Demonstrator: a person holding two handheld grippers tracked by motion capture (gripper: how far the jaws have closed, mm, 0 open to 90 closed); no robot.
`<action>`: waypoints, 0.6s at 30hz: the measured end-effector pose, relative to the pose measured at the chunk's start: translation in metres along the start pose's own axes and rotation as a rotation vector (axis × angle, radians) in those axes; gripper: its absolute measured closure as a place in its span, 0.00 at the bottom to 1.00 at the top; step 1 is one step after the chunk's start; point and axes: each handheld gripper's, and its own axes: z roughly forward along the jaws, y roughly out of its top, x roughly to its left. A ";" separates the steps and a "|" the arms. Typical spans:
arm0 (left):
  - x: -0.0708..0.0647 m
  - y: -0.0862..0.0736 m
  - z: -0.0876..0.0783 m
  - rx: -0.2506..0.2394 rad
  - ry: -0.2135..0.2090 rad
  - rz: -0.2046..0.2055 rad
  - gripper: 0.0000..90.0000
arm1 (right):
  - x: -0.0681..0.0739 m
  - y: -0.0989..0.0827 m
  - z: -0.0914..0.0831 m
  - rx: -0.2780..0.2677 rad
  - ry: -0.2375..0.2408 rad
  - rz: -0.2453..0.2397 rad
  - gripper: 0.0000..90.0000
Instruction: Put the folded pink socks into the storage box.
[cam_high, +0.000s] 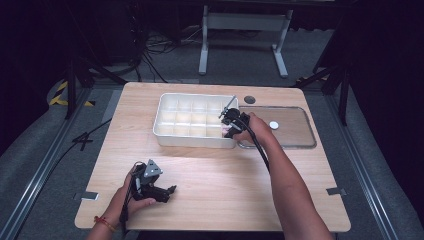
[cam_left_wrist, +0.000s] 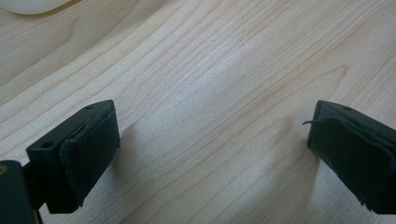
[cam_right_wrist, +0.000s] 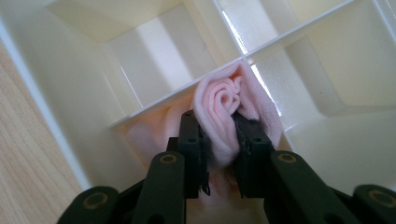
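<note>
Your right gripper (cam_right_wrist: 218, 140) is clamped on a rolled pink cloth (cam_right_wrist: 229, 109), jaws pinching it from both sides. Your right forearm reaches forward across the table (cam_high: 215, 175), with the hand at the near right corner of the white divided tray (cam_high: 192, 120). The cloth's rolled end faces back toward the gripper; it sits in a corner compartment against the divider. Your left gripper (cam_high: 167, 192) rests low on the near left of the table, jaws wide apart over bare wood. A clear lid (cam_high: 295, 127) lies just right of the tray.

dim room – grey floor (cam_high: 350, 60), black cables (cam_high: 155, 55), white metal stand (cam_high: 245, 35).
</note>
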 end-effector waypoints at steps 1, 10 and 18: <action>0.000 0.000 0.000 0.000 0.000 0.000 0.03 | 0.000 0.000 0.000 0.001 0.000 0.004 0.83; 0.000 0.000 0.000 0.000 0.000 0.000 0.03 | 0.000 -0.001 -0.002 -0.011 0.003 0.008 0.82; 0.000 0.000 0.000 0.000 0.000 0.000 0.03 | 0.001 -0.002 -0.003 -0.023 0.000 0.013 0.81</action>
